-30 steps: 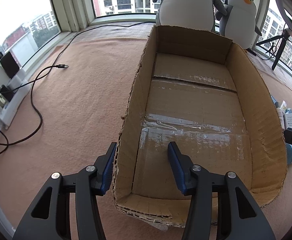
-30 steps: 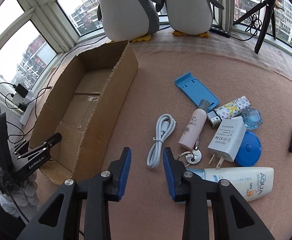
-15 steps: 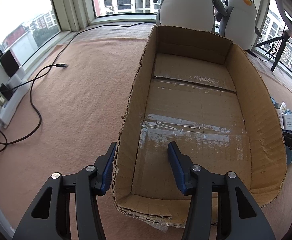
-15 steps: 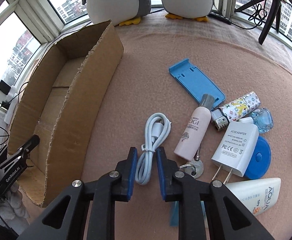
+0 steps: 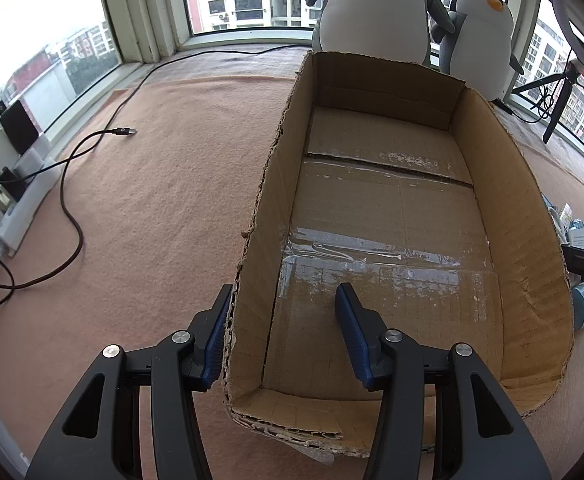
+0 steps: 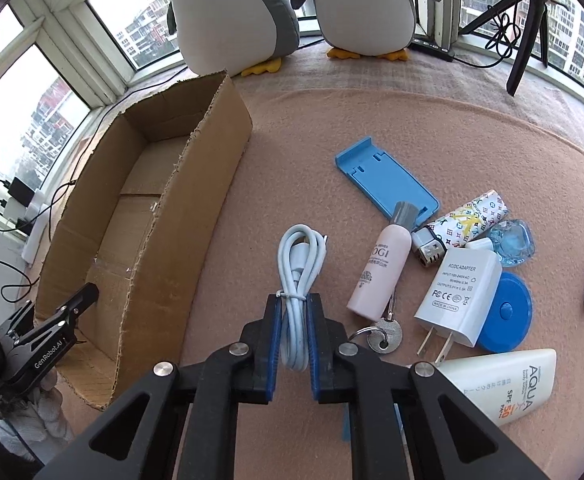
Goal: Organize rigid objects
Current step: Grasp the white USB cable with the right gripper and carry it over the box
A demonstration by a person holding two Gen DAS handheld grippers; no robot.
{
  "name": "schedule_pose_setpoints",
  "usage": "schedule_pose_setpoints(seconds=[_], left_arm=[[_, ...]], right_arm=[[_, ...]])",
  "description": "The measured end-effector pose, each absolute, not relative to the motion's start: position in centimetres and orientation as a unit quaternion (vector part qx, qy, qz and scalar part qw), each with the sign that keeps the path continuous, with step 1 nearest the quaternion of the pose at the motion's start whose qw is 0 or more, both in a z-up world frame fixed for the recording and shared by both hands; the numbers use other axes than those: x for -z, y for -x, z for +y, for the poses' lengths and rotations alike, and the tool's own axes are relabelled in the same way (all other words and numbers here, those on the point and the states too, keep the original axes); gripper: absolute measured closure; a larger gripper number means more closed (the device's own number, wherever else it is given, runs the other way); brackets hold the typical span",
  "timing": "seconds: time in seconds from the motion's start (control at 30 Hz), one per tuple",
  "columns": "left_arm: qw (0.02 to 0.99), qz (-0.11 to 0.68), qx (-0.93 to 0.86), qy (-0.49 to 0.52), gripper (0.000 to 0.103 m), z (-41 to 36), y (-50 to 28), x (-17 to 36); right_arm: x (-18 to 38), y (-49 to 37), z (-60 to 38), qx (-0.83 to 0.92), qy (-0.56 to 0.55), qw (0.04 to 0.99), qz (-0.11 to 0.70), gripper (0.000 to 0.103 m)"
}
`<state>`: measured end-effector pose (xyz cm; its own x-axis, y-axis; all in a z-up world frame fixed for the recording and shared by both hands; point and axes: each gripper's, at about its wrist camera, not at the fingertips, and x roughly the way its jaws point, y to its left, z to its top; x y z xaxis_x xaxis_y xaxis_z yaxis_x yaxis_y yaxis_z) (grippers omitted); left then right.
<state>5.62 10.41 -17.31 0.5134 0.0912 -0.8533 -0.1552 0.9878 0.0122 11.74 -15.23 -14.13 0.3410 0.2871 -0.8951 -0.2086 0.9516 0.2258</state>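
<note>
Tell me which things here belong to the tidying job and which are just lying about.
Job: brown cardboard box, coiled white cable between the closing right gripper, pink bottle, white adapter.
Lying about: grey-white plush penguins, black tripod.

We see a glossy white cable [image 6: 298, 276] between matt blue pads [image 6: 275, 344], rough torn cardboard box [image 5: 532, 240] with shiny tape, on fuzzy felt [image 5: 164, 208].

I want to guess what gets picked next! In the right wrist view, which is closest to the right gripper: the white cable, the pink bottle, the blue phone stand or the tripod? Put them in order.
1. White cable, between the closing jaws of the right gripper.
2. Pink bottle, just right.
3. Blue phone stand, farther back.
4. Tripod, by the window.
</note>
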Motion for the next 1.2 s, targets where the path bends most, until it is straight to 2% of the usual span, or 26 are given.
schedule_pose_setpoints(seconds=[0.4, 1.07, 1.1, 1.17, 1.2], left_arm=[[0.87, 0.486, -0.071, 0.03, 0.053, 10.3, -5.7, 17.3], [0.871, 0.486, -0.072, 0.027, 0.053, 10.3, -5.7, 17.2], [0.871, 0.486, -0.073, 0.027, 0.053, 10.3, -5.7, 17.2], [0.87, 0.486, -0.073, 0.026, 0.053, 10.2, -5.7, 17.2], [0.87, 0.486, -0.073, 0.026, 0.053, 10.2, -5.7, 17.2]], right_arm=[[8.2, -10.6, -10.7, -0.215, -0.026, 0.84, 0.497, 0.092], [10.2, -10.6, -4.0, -0.262, 0.006, 0.823, 0.504, 0.092], [10.1, -10.5, -4.0, -0.264, 0.005, 0.824, 0.502, 0.09], [10.0, -10.4, -3.9, -0.264, 0.01, 0.825, 0.499, 0.067], [9.8, -10.3, -3.9, -0.263, 0.012, 0.829, 0.493, 0.046]])
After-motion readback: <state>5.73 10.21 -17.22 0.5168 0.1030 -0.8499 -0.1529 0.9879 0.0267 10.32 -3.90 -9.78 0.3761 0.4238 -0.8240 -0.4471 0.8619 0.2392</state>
